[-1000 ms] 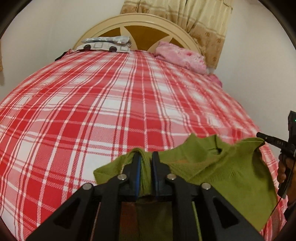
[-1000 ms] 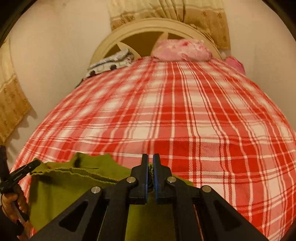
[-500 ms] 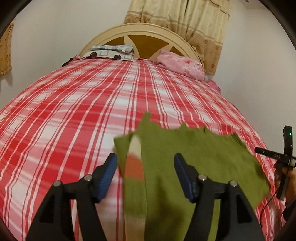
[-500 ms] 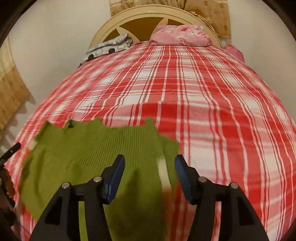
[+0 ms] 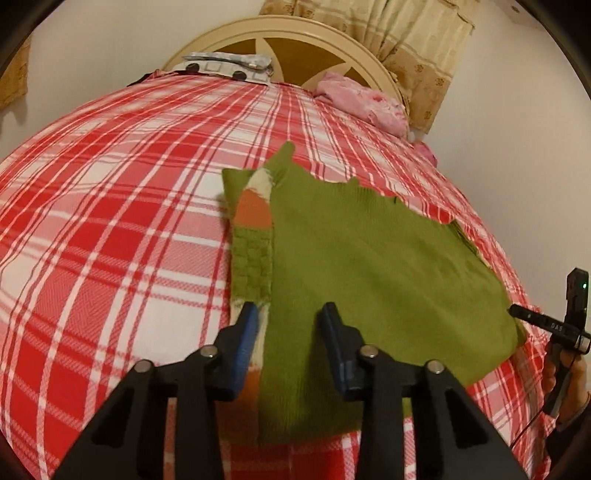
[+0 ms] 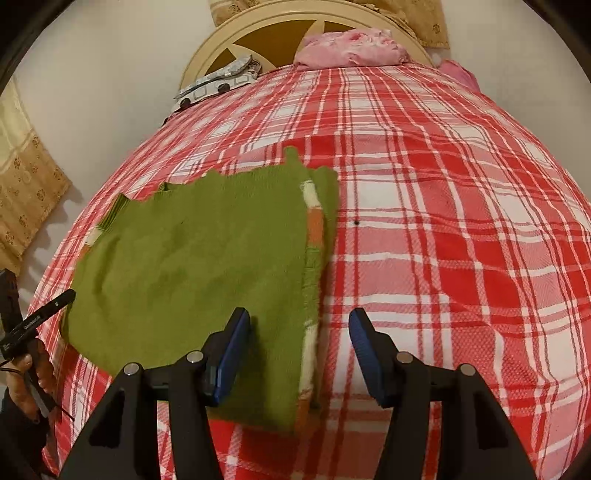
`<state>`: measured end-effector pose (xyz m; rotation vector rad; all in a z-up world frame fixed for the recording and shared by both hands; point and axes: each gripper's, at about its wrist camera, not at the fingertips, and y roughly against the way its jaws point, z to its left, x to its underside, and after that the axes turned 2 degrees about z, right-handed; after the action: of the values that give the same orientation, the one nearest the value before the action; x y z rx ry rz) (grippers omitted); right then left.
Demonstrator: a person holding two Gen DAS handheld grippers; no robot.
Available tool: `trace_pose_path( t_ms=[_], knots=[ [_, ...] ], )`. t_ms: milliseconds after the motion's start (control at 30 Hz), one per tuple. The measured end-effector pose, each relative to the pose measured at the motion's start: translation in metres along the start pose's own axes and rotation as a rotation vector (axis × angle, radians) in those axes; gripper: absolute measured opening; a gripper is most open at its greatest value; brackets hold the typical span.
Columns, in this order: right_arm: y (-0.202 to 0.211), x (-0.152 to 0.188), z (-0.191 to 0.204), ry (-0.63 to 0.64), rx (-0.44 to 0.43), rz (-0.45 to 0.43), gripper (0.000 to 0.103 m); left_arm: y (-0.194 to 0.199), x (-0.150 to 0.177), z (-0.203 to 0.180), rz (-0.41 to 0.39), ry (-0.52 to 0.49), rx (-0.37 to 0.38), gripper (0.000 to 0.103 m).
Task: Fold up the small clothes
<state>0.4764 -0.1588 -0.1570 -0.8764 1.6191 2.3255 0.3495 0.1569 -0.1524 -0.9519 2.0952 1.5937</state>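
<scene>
Green knit garment (image 5: 369, 266), lengthwise toward headboard (image 5: 295, 37)

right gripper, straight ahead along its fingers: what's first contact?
Likely the right-hand edge of the green sweater, which lies flat between the open fingers of the right gripper, with the red plaid bedspread beside it. Depth is unclear, so either could come first.

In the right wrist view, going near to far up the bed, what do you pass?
Right gripper, open → green knitted garment lying flat → bare red-and-white checked bedspread → pink pillow → cream headboard.
</scene>
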Motion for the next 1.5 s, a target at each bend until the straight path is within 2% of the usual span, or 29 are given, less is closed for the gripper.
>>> trace_pose_path(
  t_ms=[133, 267, 400, 533, 633, 767, 800, 833, 867, 900, 933, 1000, 1133, 1300, 1400, 1500],
  knots=[
    [0.003, 0.005, 0.003, -0.005, -0.025, 0.002, 0.049, 0.012, 0.012, -0.002, 0.000, 0.016, 0.037, 0.036],
    [-0.002, 0.014, 0.004, 0.004, -0.025, 0.024, 0.049, 0.011, 0.021, -0.008, 0.001, -0.025, 0.010, 0.036],
    [-0.002, 0.021, 0.004, 0.003, -0.030, 0.023, 0.039, 0.009, 0.017, -0.004, 0.001, 0.003, 0.009, 0.036],
    [0.000, 0.021, 0.004, 0.000, -0.030, 0.014, 0.039, 0.017, 0.014, -0.001, -0.035, 0.020, -0.042, 0.036],
    [0.000, 0.023, 0.005, 0.004, -0.030, 0.013, 0.039, 0.020, 0.012, 0.004, -0.049, 0.020, -0.061, 0.047],
    [0.000, 0.023, 0.005, 0.003, -0.032, 0.011, 0.039, 0.006, 0.014, 0.010, -0.001, 0.026, -0.073, 0.047],
    [0.000, 0.023, 0.006, 0.004, -0.031, 0.010, 0.039, 0.003, 0.014, 0.013, 0.008, 0.039, -0.062, 0.046],
    [0.000, 0.023, 0.007, 0.005, -0.029, 0.005, 0.038, 0.003, 0.014, 0.015, 0.010, 0.046, -0.043, 0.031],
    [0.001, 0.024, 0.008, 0.011, -0.021, -0.004, 0.027, 0.004, 0.015, 0.014, 0.002, 0.047, -0.024, 0.014],
    [0.002, 0.024, 0.010, 0.019, -0.007, -0.017, 0.015, 0.007, 0.015, 0.012, -0.020, 0.030, -0.032, 0.011],
    [0.004, 0.024, 0.011, 0.024, -0.004, -0.024, 0.013, 0.011, 0.015, 0.009, -0.038, 0.013, -0.037, 0.007],
    [0.007, 0.023, 0.014, 0.034, -0.011, -0.036, 0.006, 0.019, 0.017, 0.003, -0.071, -0.019, -0.015, 0.007],
    [0.025, 0.025, 0.024, 0.085, -0.027, -0.084, 0.006, 0.036, 0.022, -0.005, -0.090, -0.051, 0.030, 0.006],
    [0.045, 0.032, 0.022, 0.084, -0.040, -0.114, 0.006, 0.050, 0.035, 0.004, -0.088, -0.034, 0.058, 0.006],
    [0.033, 0.035, 0.010, 0.056, -0.017, -0.075, 0.006, 0.045, 0.040, 0.020, -0.072, 0.026, 0.061, 0.006],
    [0.015, 0.039, -0.008, -0.028, -0.059, -0.023, 0.006, 0.041, 0.043, 0.035, -0.055, 0.113, 0.097, 0.006]
  ],
)
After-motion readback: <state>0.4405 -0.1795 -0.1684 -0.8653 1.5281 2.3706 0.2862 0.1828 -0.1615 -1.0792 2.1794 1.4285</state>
